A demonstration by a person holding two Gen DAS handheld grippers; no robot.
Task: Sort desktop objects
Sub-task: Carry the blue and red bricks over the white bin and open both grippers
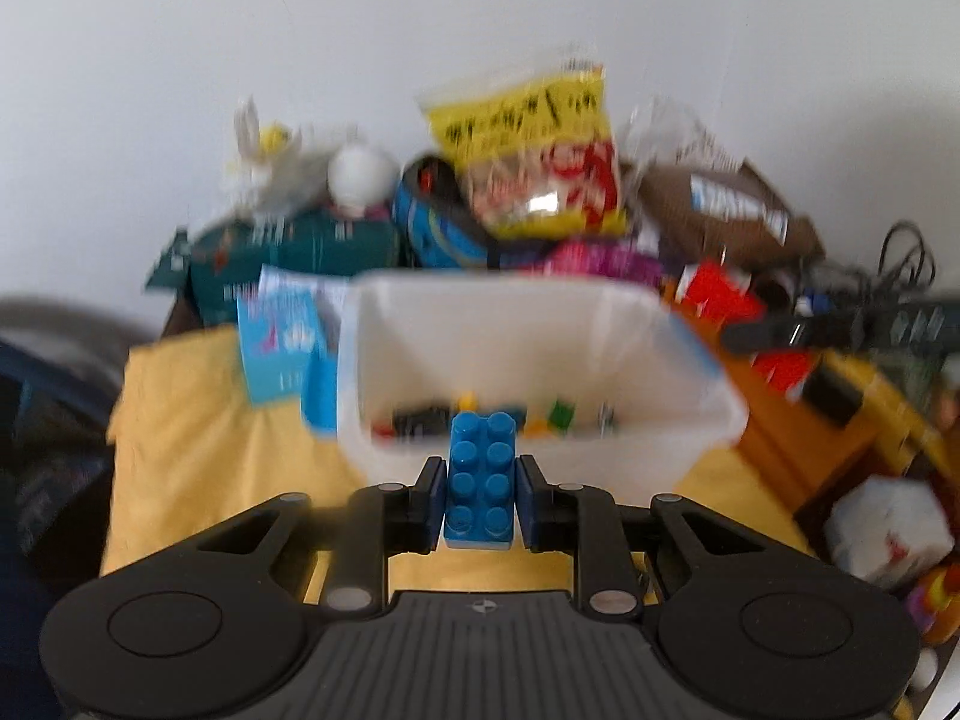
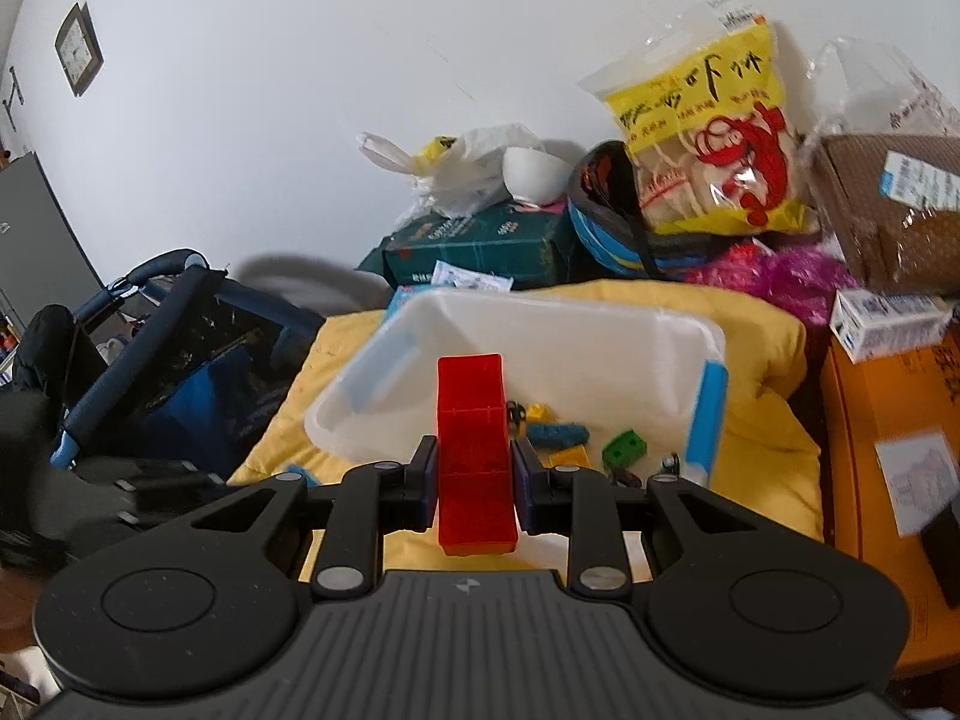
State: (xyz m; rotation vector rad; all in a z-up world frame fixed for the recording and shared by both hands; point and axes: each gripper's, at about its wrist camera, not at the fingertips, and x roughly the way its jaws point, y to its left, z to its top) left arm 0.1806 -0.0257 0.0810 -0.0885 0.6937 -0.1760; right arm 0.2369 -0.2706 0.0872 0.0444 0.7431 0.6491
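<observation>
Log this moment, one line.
left gripper: shut on blue brick | right gripper: shut on red brick | white bin: ahead

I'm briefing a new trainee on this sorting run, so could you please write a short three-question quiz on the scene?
1. True or false: the left gripper holds a blue brick.
2. What colour is the brick in the right gripper?
3. The white bin rests on: A) yellow cloth B) bare wood C) a green box.

Key: 1 true; 2 red; 3 A.
</observation>
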